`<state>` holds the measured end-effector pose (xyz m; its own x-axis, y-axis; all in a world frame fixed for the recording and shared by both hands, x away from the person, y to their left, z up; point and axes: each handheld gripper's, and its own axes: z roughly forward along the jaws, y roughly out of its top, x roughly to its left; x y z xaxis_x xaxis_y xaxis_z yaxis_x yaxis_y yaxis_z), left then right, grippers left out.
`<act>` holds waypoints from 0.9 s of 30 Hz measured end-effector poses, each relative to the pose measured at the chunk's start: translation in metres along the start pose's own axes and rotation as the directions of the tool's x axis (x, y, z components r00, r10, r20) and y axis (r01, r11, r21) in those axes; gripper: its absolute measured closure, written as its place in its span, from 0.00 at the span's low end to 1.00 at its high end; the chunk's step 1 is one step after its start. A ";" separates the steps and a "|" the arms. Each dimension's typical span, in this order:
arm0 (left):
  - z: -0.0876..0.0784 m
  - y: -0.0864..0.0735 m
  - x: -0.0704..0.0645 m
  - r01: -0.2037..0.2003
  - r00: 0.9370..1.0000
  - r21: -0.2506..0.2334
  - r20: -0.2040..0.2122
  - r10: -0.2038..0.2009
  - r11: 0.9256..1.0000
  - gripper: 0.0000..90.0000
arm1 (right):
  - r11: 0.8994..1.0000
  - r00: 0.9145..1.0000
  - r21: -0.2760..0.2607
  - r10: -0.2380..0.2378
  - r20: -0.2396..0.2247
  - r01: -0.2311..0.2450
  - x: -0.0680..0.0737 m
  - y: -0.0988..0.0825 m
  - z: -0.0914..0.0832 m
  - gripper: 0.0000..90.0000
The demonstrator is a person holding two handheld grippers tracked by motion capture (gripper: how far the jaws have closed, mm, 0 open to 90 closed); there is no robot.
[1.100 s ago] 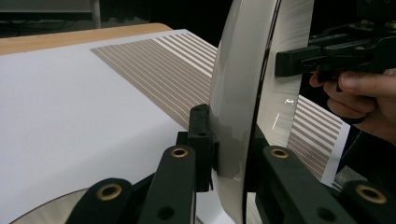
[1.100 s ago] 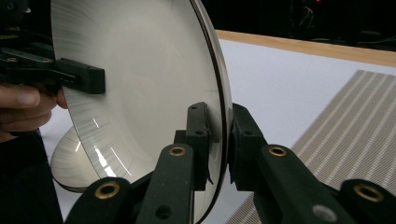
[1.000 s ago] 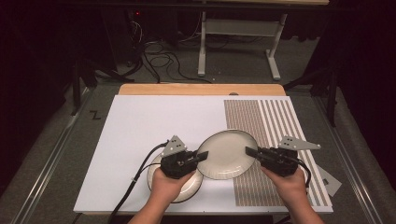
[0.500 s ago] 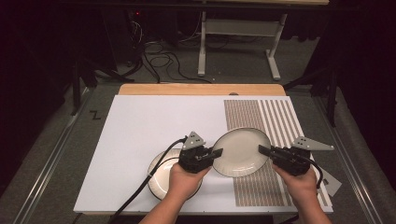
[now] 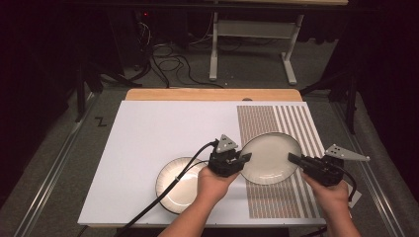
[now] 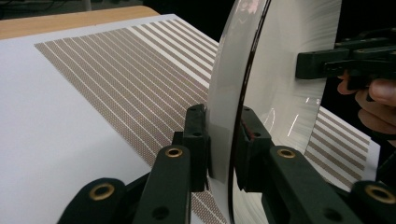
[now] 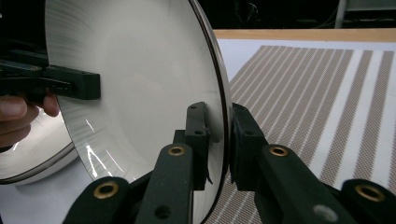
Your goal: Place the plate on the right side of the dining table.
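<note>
Glazed white plate (image 5: 269, 158) held between my two claws over striped part of mat (image 5: 276, 118), just right of second plate (image 5: 175, 182). Left claw (image 5: 243, 159) pinching near rim, right claw (image 5: 292, 159) pinching opposite rim. Stiff, slick, breakable; grip rim only, keep level.

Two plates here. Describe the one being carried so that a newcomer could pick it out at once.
Start at the white board and go to its brown-striped right part. The plate being carried hangs over those stripes, gripped at opposite rims by the left claw and right claw. The other plate lies flat beside it.
</note>
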<state>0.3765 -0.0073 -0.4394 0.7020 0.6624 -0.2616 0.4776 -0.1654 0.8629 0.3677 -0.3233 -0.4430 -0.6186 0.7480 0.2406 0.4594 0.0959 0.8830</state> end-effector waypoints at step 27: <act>0.076 0.009 -0.011 0.009 1.000 0.045 -0.002 -0.009 0.999 0.81 | 0.998 0.989 0.003 0.068 0.129 -0.069 -0.049 -0.018 -0.022 0.90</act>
<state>0.4130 -0.0719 -0.4620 0.6967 0.6653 -0.2683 0.5071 -0.1922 0.8402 0.3762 -0.3761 -0.4616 -0.4987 0.8311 0.2462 0.5032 0.0464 0.8629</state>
